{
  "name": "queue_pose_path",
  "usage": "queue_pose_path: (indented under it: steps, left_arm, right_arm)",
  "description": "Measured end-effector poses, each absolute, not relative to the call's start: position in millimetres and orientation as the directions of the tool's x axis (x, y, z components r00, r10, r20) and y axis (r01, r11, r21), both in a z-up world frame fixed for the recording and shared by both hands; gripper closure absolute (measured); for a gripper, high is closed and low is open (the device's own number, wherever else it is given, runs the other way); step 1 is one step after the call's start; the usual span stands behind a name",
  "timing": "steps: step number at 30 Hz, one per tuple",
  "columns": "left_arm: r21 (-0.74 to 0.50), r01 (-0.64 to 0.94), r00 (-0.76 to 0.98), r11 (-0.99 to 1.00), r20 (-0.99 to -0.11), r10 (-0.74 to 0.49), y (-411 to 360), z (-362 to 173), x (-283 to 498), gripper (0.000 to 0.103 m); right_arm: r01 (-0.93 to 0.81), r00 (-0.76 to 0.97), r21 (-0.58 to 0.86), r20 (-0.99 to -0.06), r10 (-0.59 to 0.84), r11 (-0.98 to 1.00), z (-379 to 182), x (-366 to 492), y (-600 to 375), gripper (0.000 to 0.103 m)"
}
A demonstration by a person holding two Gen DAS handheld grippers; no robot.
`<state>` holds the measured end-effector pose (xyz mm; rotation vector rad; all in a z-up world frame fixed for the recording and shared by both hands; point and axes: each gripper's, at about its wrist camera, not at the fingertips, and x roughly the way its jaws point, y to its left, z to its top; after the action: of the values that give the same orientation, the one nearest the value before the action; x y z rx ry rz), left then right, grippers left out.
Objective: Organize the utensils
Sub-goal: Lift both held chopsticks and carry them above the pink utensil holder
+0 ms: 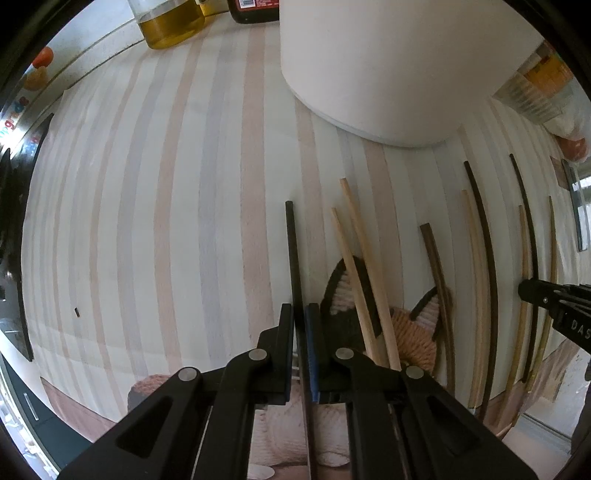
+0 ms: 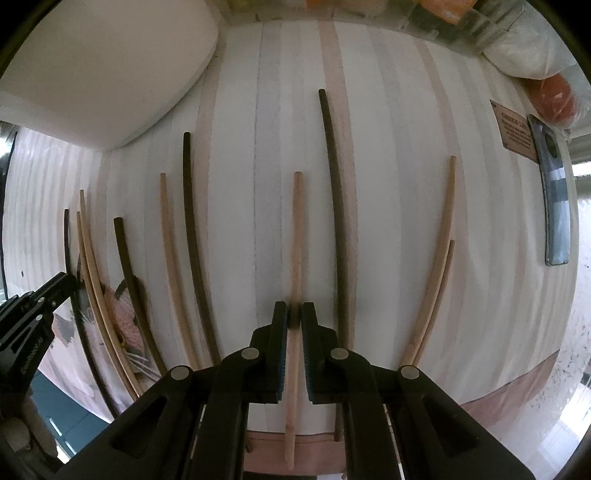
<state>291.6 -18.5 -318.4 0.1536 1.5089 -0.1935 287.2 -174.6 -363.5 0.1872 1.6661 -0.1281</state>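
Observation:
Several loose chopsticks, dark and light wood, lie on a striped cloth [image 1: 155, 221]. My left gripper [image 1: 300, 314] is shut on a black chopstick [image 1: 291, 251] that points away from me. My right gripper [image 2: 294, 314] is shut on a light wooden chopstick [image 2: 297, 229], just left of a long dark chopstick [image 2: 334, 206]. Two light chopsticks [image 1: 360, 258] lie crossed over a knitted fox coaster [image 1: 410, 317] right of the left gripper. The right gripper also shows at the right edge of the left wrist view [image 1: 524, 290]. The left gripper shows at the left edge of the right wrist view [image 2: 70, 278].
A large white cylindrical holder [image 1: 388, 66] stands at the back; it also shows in the right wrist view [image 2: 103, 74]. An oil jar [image 1: 170, 26] and a dark bottle [image 1: 255, 11] stand behind. A phone [image 2: 554, 199] and a small card [image 2: 515, 131] lie at the right.

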Motion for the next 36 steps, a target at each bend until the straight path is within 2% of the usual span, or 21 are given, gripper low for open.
queue_pose_path:
  steps: [7, 9, 14, 26, 36]
  left_arm:
    - [-0.009, 0.228, 0.068, 0.974, -0.997, -0.025, -20, -316, 299, 0.099]
    - [-0.012, 0.217, 0.071, 0.976, -0.997, -0.028, -21, -316, 300, 0.100]
    - [-0.005, 0.202, 0.129, 0.979, -0.991, -0.031, -16, -290, 299, 0.100]
    - [-0.017, 0.203, 0.274, 0.979, -0.959, -0.073, 1, -222, 298, 0.100]
    - [-0.011, 0.176, 0.391, 0.984, -0.917, -0.080, 5, -184, 282, 0.100]
  right_arm:
    - [0.229, -0.121, 0.032, -0.991, 0.061, 0.973, -359, 305, -202, 0.093]
    - [0.228, -0.113, 0.031, -0.992, 0.059, 0.973, -356, 313, -209, 0.096]
    - [0.272, -0.032, 0.083, -0.995, 0.095, 0.959, -344, 300, -228, 0.096]
    - [0.273, 0.207, 0.170, -0.972, 0.115, 0.947, -268, 281, -249, 0.096]
    - [0.221, 0.379, 0.193, -0.920, 0.098, 0.956, -219, 264, -212, 0.097]
